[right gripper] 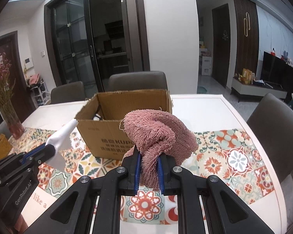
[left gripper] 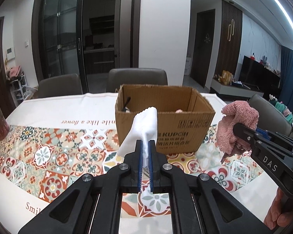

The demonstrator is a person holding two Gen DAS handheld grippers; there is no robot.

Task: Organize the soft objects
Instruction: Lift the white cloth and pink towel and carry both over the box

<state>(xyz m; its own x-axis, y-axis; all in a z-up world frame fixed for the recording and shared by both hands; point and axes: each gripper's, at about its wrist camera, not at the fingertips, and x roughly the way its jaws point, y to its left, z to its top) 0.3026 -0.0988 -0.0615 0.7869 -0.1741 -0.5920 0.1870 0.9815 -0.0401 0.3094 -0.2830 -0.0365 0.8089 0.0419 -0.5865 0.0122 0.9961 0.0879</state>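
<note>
My left gripper is shut on a white cloth, which stands up out of the jaws in front of an open cardboard box. From the right wrist view the same gripper shows at the left with the white cloth sticking out. My right gripper is shut on a fluffy pink cloth, bunched above the jaws and just short of the box. In the left wrist view that gripper and pink cloth hang right of the box. Both cloths are held off the table.
The box stands on a table under a patterned tablecloth; something dark and something pale pink lie inside. A vase of dried flowers is at the left edge. Grey chairs ring the table. A hand holds the right gripper.
</note>
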